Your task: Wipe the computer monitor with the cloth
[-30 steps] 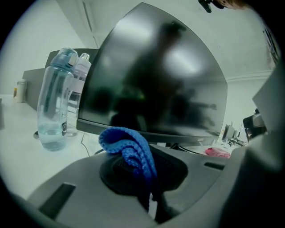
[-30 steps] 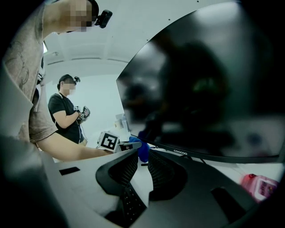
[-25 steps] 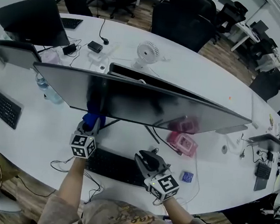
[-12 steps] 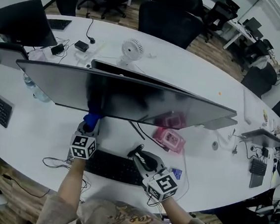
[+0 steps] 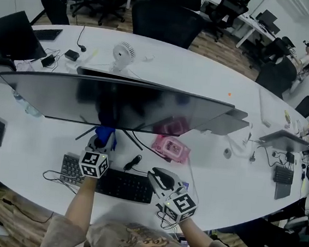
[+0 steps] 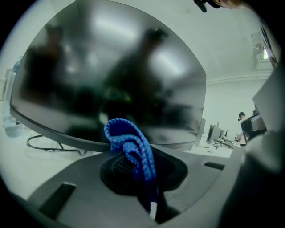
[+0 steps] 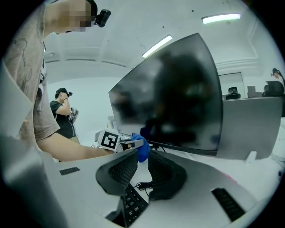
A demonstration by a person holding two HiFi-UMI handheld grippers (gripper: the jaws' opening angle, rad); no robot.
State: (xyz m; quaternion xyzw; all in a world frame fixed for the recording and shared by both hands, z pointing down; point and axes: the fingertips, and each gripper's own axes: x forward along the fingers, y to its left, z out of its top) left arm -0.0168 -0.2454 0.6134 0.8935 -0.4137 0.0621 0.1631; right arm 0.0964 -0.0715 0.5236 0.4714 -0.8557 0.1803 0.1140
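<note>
Head view: the left gripper point(image 5: 101, 141) holds the blue cloth point(image 5: 105, 134) just under the lower edge of the wide monitor point(image 5: 118, 102), toward the tabletop's point(image 5: 219, 83) front edge, probably poised for a wiping stroke. Left gripper view: its jaws are clenched on the folded cloth, with a loop sticking out toward the dark screen so that fabric, not plastic, would meet it. Right gripper view: the right gripper point(image 7: 141, 171) is released and empty above the keyboard point(image 7: 131, 202), out of the way.

Short-sleeved grey-beige T-shirt point(image 5: 131, 239) here, dark line print across the chest. Forearms bare. Left gripper point(image 5: 102, 140) and right gripper point(image 5: 159, 176) both grey-bodied, with black ribbed pads point(image 7: 122, 171), each carrying a white cube point(image 5: 93, 164) of black square markers.
</note>
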